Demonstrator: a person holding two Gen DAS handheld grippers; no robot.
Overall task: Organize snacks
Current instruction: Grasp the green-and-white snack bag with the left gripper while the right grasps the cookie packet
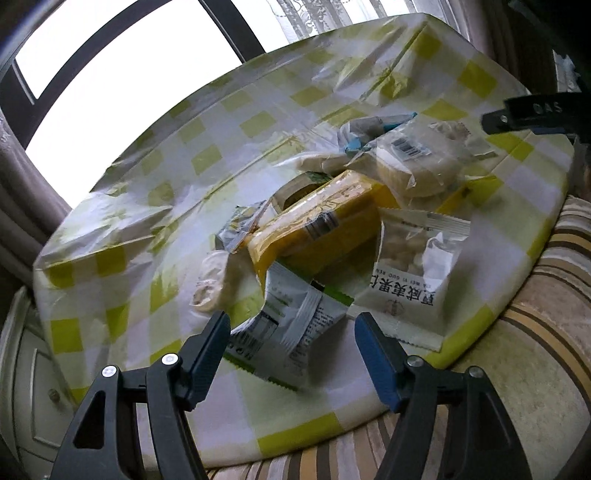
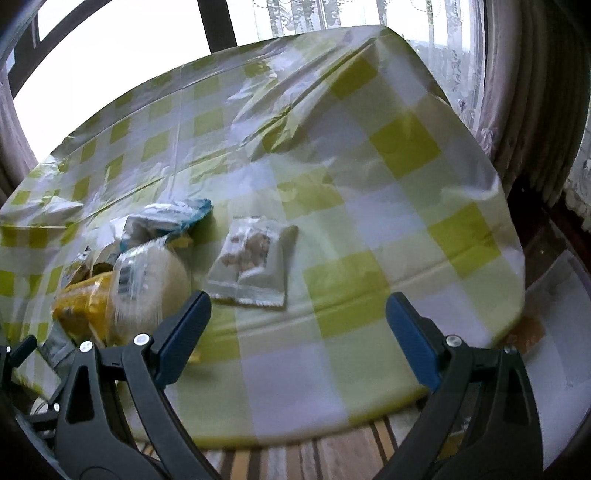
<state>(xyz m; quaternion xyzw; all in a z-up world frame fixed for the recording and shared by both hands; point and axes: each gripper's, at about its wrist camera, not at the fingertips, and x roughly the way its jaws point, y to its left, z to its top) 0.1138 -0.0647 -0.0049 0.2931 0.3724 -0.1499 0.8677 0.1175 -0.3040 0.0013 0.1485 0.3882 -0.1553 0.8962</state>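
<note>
Snacks: light, crinkly, slippery packs; I'd pinch a sealed edge.
Left gripper: jaws apart over green packet, not gripping.
Right gripper: agape, empty.

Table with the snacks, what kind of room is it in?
Probably a home living or dining room: a checked tablecloth over the table, lace curtains at a big window, and a striped rug.

both wrist views overlook snack pile.

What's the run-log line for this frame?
left gripper: open, over snack pile | right gripper: open, empty | single packet: apart on tablecloth
</note>
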